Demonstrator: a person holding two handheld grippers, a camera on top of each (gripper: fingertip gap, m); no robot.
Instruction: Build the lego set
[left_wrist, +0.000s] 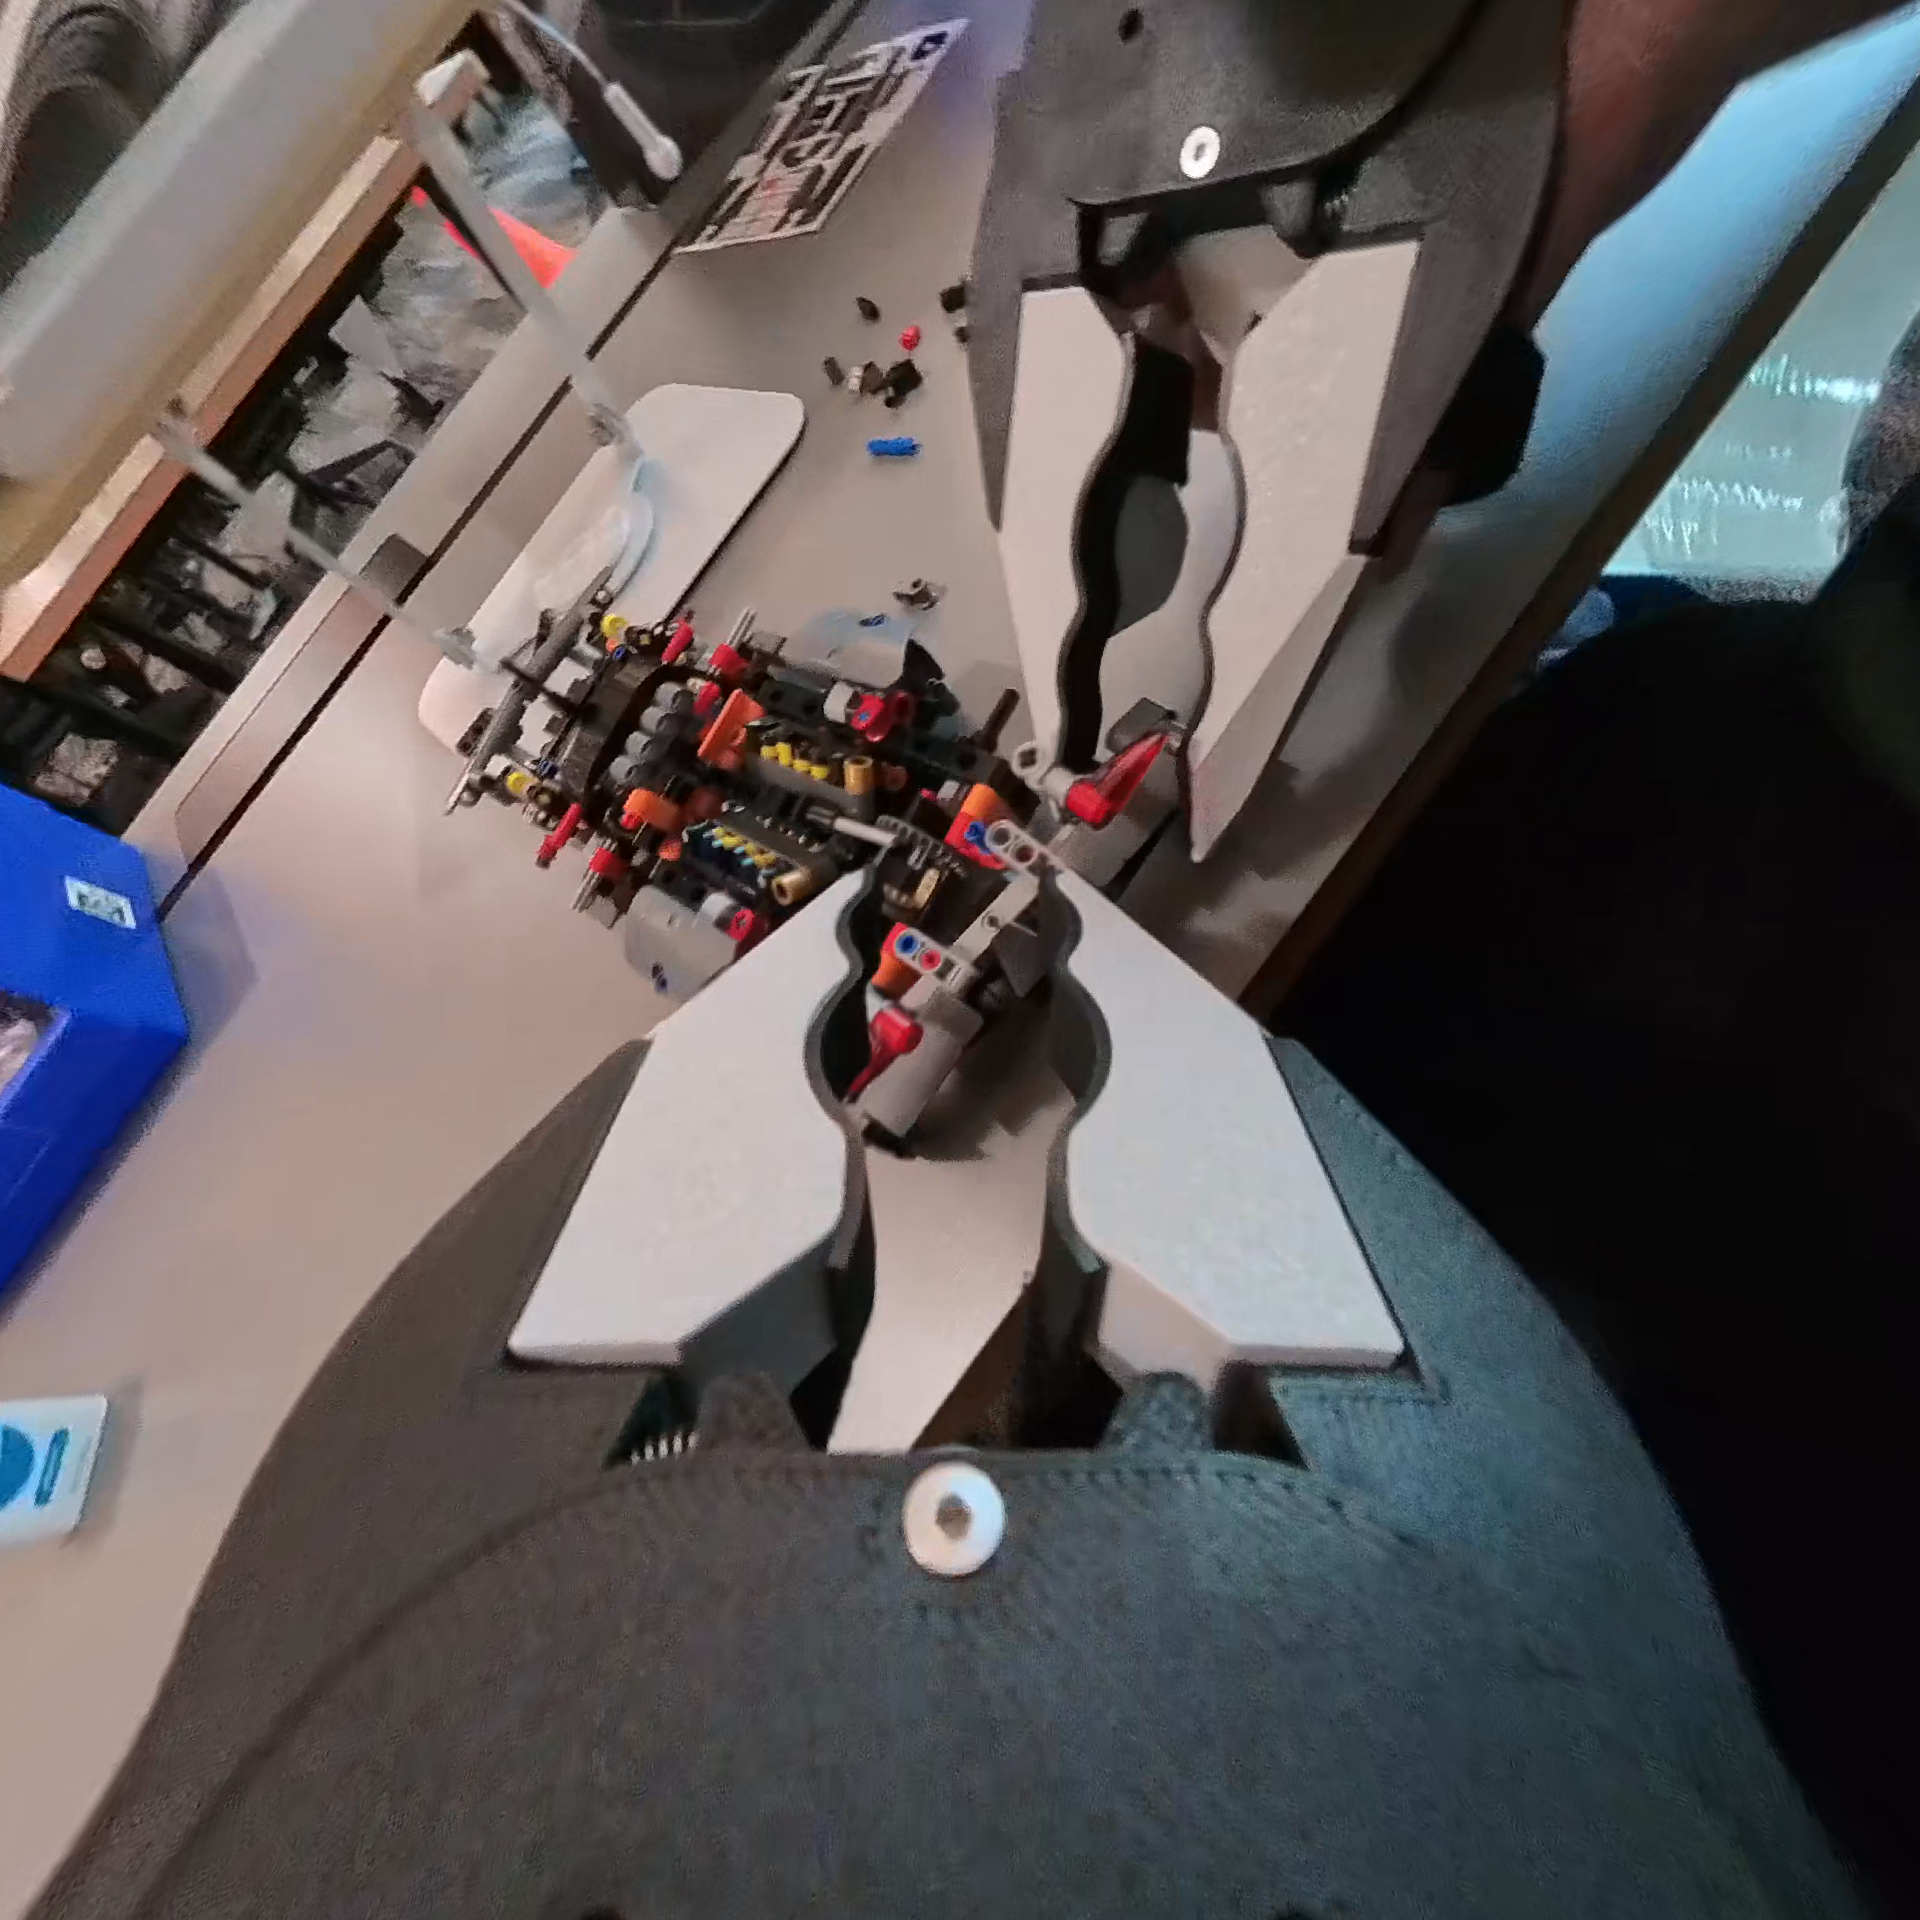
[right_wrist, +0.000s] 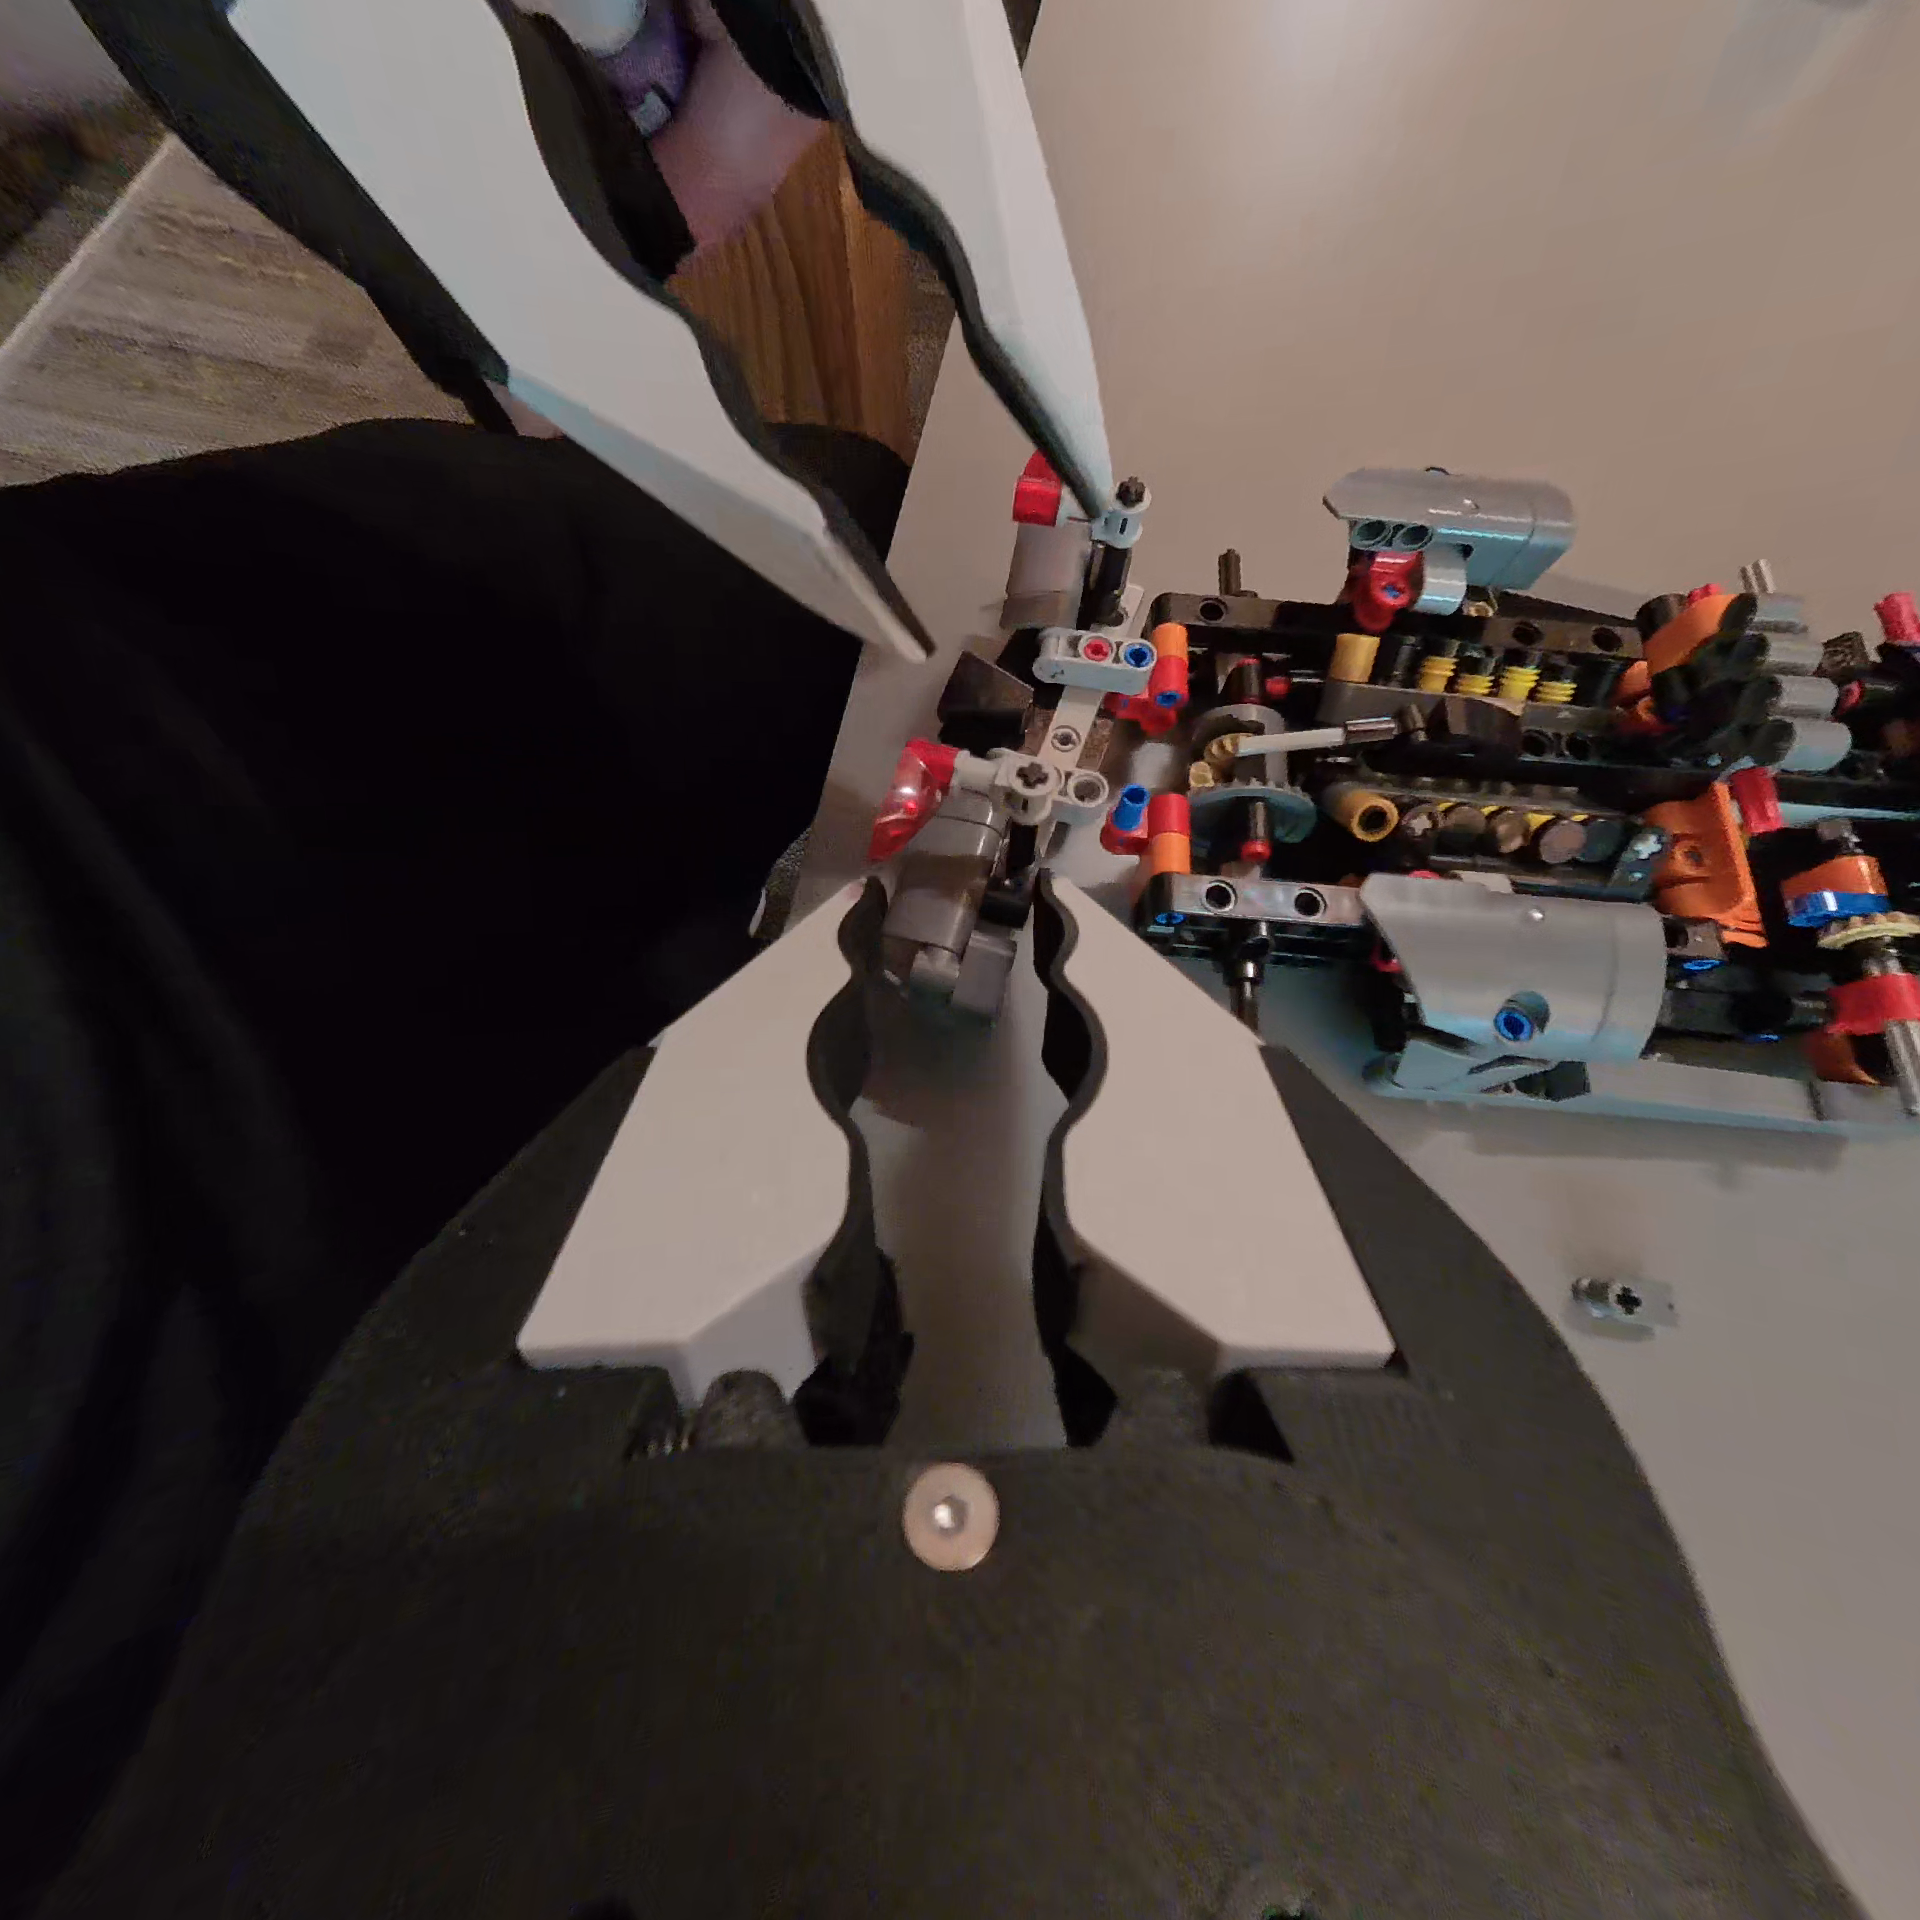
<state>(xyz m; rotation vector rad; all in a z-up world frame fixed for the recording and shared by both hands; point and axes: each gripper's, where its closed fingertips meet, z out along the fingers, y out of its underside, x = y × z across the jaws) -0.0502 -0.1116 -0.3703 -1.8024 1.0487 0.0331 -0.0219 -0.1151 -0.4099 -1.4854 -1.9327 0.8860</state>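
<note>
A half-built lego car chassis (left_wrist: 748, 790) in black, grey, orange and red lies on the pale table (left_wrist: 364, 1039); it also shows in the right wrist view (right_wrist: 1507, 790). A grey rear assembly (right_wrist: 1049, 727) with red lamps sits at its near end, by the table edge. My left gripper (left_wrist: 966, 894) is closed around one end of it, at a grey block with a red piece (left_wrist: 914, 1029). My right gripper (right_wrist: 956, 888) is closed around the other end, at a dark grey block (right_wrist: 940, 935) beside a clear red lamp (right_wrist: 904, 800). Each gripper shows in the other's view, the right (left_wrist: 1117, 769) and the left (right_wrist: 1003, 566).
Loose small pieces (left_wrist: 894, 364) and a blue pin (left_wrist: 894, 449) lie farther back, next to a white pad (left_wrist: 644, 520) and a printed sheet (left_wrist: 821, 135). A blue box (left_wrist: 73, 1039) stands at the left. One loose grey piece (right_wrist: 1621, 1299) lies near the chassis. A person's dark clothing (right_wrist: 312, 831) is just past the table edge. Left tips to right tips: about 5 centimeters.
</note>
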